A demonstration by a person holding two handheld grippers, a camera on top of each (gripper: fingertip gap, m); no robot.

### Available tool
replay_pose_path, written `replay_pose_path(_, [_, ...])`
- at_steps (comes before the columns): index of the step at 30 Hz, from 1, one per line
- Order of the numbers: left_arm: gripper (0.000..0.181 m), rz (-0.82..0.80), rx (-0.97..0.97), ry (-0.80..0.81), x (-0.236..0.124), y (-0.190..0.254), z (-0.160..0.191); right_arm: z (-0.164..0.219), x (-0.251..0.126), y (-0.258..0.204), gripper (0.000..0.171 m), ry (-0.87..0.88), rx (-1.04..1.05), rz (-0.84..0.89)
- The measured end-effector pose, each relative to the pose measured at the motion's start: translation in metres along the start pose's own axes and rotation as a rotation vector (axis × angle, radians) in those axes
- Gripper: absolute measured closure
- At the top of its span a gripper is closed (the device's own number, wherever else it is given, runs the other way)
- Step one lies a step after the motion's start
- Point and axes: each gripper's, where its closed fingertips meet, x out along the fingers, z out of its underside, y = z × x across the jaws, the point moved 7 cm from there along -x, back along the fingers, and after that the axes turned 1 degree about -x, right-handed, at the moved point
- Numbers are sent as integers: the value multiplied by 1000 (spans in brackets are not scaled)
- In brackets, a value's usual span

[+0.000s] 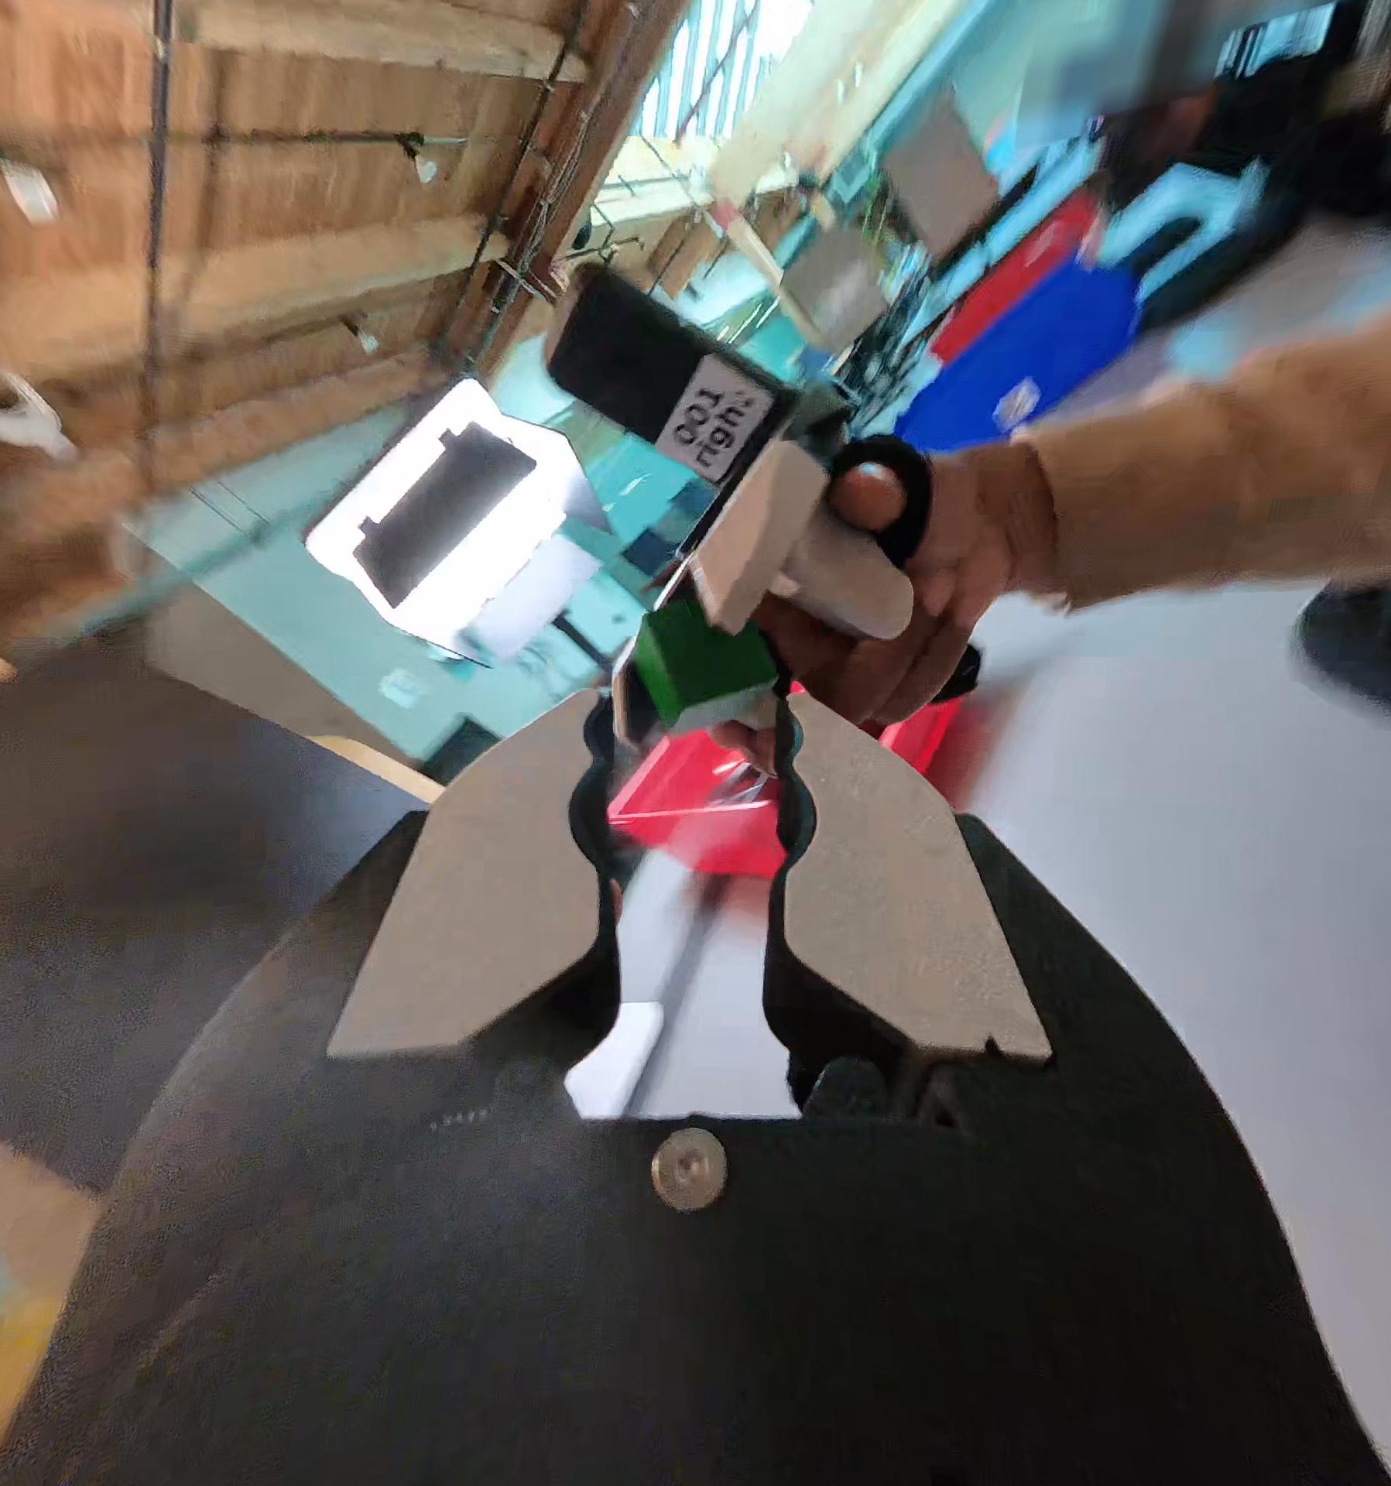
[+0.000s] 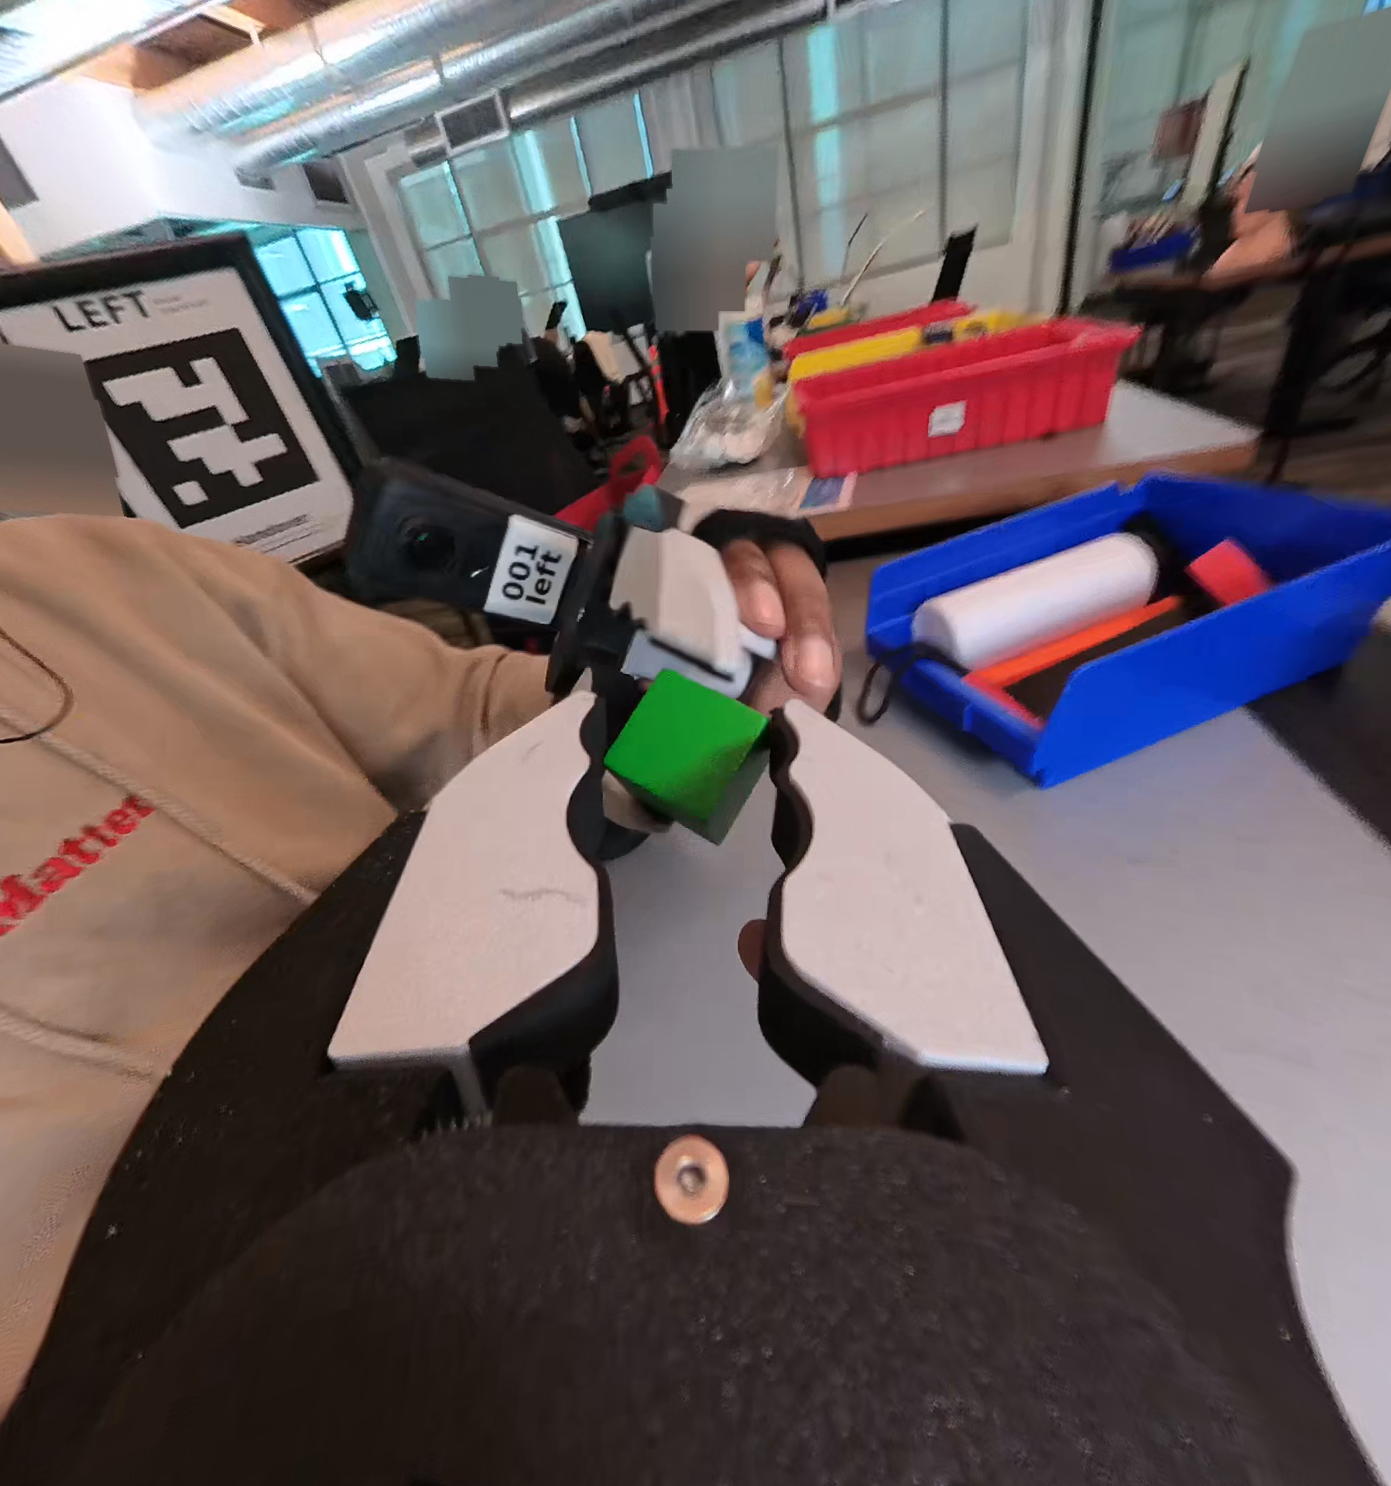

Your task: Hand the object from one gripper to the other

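The green cube [image 2: 680,756] is in mid-air above the grey desk [image 2: 1078,884], just above the middle of the right wrist view, tilted so that one corner points to the lower right. It sits at the very tip of the right tool [image 2: 685,728]. That tool's black pads press on two opposite sides of the cube, with only a narrow gap taken up by the cube itself, so this tool appears to be carrying it.

In the left wrist view the cube is again a little above centre, between the tips of the left tool [image 1: 692,712]. The picture is smeared by motion, so I cannot tell whether those tips have closed on the cube or only stand beside it. From the right wrist view, the left tool's grey fingers lie above and below the cube, on the pair of faces that the right tool does not hold.

The cube looks small, solid and stiff, with a smooth painted surface. I judge it to be light, unlikely to break, and somewhat slippery at its edges. The flat faces are the place to grip, square on and away from the corners. Neither tool should let go until the other is firmly pressed on.
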Motion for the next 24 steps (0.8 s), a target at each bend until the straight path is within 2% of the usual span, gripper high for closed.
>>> replay_pose_path(2, [134,59,-295,55,-4,-15,3,-10,-7,-4,133,36,-135,86])
replay_pose_path(6, [132,207,-862,176,-8,-37,10,-22,-8,-22,133,17,-558,332])
replay_pose_path(9, [130,325,-1055,194,-5,-37,9,-18,8,-33,133,-103,-891,501])
replay_pose_path(12, [143,388,-1074,176,-5,-33,4,-11,23,-38,133,-240,-1100,597])
replay_pose_path(15, [151,382,-962,93,-3,-27,2,-6,31,-40,133,-301,-1184,631])
replay_pose_path(18, [152,367,-874,62,-4,-26,0,-6,30,-40,132,-290,-1172,613])
replay_pose_path(21, [152,393,-832,61,-7,-25,0,-7,27,-42,125,-271,-1053,535])
replay_pose_path(24, [152,415,-803,47,-10,-25,0,-3,25,-41,119,-333,-1013,501])
